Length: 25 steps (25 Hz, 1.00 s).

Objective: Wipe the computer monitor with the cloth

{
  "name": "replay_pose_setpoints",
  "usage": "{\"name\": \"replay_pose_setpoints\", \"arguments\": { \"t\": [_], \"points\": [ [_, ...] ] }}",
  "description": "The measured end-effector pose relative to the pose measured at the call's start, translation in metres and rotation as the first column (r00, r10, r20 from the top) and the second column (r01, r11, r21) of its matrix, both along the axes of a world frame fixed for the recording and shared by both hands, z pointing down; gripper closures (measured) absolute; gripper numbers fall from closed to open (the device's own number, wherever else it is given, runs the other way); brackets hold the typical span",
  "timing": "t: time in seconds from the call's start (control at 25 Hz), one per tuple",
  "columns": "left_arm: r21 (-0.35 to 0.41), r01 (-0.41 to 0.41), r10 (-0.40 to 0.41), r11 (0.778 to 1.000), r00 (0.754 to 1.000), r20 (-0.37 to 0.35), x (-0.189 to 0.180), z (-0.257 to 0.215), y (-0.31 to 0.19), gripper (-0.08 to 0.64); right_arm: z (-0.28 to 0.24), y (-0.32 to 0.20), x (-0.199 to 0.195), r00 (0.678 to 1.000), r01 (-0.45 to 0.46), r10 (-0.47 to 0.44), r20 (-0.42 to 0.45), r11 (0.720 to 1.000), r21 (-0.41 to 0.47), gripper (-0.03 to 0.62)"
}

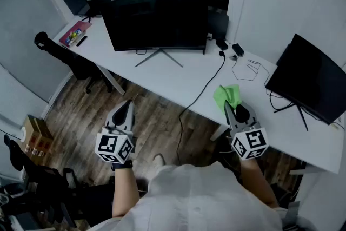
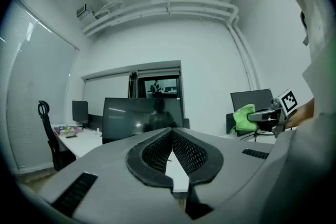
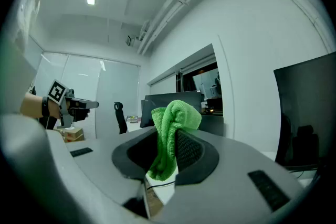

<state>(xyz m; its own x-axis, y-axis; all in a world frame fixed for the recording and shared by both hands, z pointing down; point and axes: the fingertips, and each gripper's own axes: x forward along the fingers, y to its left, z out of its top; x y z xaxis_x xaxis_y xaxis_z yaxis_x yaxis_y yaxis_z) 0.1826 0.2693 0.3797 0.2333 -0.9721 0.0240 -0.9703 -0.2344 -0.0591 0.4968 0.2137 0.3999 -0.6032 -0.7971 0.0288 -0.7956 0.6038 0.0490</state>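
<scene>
A wide dark monitor (image 1: pixel 157 21) stands on the white desk (image 1: pixel 162 81); it also shows ahead in the left gripper view as the monitor (image 2: pixel 142 115). My right gripper (image 1: pixel 230 107) hovers at the desk's near edge, shut on a green cloth (image 1: pixel 227 96) that bunches up out of its jaws. The right gripper view shows the right gripper (image 3: pixel 168 134) with the cloth (image 3: pixel 176 115) pinched and hanging between the pads. My left gripper (image 1: pixel 124 110) is held over the floor in front of the desk, shut with nothing in it; the left gripper (image 2: pixel 171 131) has its tips touching.
A second monitor (image 1: pixel 316 81) stands at the desk's right end. A black cable (image 1: pixel 208 86) runs across the desk and over its edge. An office chair (image 1: pixel 81 65) sits at the left, small items (image 1: pixel 75 35) lie on the far left corner, and a cardboard box (image 1: pixel 32 135) rests on the floor.
</scene>
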Motion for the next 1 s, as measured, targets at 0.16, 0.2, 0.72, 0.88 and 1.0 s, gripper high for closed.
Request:
{"name": "replay_pose_setpoints", "arguments": {
  "t": [0.16,0.2,0.72,0.88,1.0],
  "points": [
    [-0.008,-0.01,0.01,1.0,1.0,-0.001,0.003,0.005,-0.001,0.543,0.004,-0.002,-0.005,1.0,0.011,-0.011,-0.003,1.0,-0.008,0.523],
    [-0.01,-0.013,0.013,1.0,1.0,-0.001,0.003,0.006,-0.001,0.543,0.004,-0.003,-0.006,1.0,0.012,-0.012,-0.003,1.0,-0.007,0.523],
    [-0.023,-0.004,0.004,1.0,1.0,-0.018,-0.001,0.016,-0.002,0.543,0.01,-0.011,-0.009,0.998,0.028,-0.026,0.054,0.999,-0.036,0.523],
    [-0.04,0.004,-0.005,0.999,1.0,-0.015,-0.013,0.021,0.0,0.543,0.013,-0.014,-0.02,0.998,0.033,-0.03,0.059,0.998,-0.049,0.522],
    [-0.047,0.017,-0.018,0.999,1.0,-0.023,-0.03,0.026,-0.002,0.543,0.016,-0.016,-0.037,0.998,0.05,-0.048,0.038,0.997,-0.054,0.522]
  ]
}}
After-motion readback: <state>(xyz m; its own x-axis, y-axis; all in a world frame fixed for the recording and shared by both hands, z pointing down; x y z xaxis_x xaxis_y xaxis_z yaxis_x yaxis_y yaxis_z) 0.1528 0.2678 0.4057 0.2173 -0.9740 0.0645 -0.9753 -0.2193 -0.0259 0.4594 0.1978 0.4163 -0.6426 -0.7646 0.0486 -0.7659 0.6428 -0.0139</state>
